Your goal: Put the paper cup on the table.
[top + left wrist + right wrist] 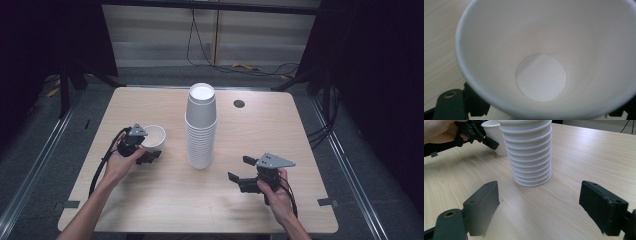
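Dark curtains close in both sides of the room, with a pale panelled wall at the back and cables trailing over the grey floor behind the light wooden bench (165,200). We see a small dark round hole (239,103) in the bench top near its far edge.

At the middle of the bench stands a tall stack of white paper cups (201,127), mouths up, its ribbed rims clear in the right gripper view (529,152).

To the left of the stack, near but apart from it, a single white cup (154,136) stands on the bench. Our left hand-held gripper (147,155) is at this cup, with the left hand (120,162) behind it. In the left gripper view we look straight down into the cup's mouth to its round white bottom (541,77), and the black jaws sit on either side of the cup at the lower edge. We cannot tell whether they press on its wall or merely flank it.

Our right hand-held gripper (239,169) hovers low over the bench to the right of the stack and nearer us, held in the right hand (275,192), a grey three-cornered plate on top. Its jaws stand wide apart with nothing between them, pointing toward the foot of the stack, which is well clear of them.
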The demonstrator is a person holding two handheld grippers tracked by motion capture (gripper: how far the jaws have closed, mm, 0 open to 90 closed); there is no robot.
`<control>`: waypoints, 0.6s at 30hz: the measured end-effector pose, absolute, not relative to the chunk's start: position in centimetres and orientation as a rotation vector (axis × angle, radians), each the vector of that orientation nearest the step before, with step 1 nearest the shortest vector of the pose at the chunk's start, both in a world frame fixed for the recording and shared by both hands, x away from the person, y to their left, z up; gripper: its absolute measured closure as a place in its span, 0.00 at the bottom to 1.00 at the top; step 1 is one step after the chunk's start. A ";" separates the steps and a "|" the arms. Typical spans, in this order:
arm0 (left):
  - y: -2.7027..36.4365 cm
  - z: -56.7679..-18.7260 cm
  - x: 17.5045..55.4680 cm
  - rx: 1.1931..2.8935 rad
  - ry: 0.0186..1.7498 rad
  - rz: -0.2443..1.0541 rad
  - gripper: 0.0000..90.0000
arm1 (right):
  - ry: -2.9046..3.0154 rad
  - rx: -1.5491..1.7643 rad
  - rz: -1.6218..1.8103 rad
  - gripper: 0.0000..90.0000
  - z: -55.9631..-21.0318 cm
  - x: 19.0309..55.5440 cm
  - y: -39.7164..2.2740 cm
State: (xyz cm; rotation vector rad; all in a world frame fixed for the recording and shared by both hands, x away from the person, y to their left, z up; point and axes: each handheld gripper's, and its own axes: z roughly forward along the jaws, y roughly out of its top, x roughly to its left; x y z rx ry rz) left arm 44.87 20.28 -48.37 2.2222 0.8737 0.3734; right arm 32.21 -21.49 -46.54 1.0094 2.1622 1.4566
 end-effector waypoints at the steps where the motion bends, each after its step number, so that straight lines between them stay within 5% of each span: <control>1: 20.4 -48.5 44.8 2.224 0.864 0.364 0.17 | 2.162 1.010 1.458 0.18 -46.5 32.2 -21.5; 18: 22.5 -48.7 42.3 2.134 0.896 0.344 0.17 | 2.159 1.016 1.455 0.18 -46.5 32.2 -21.5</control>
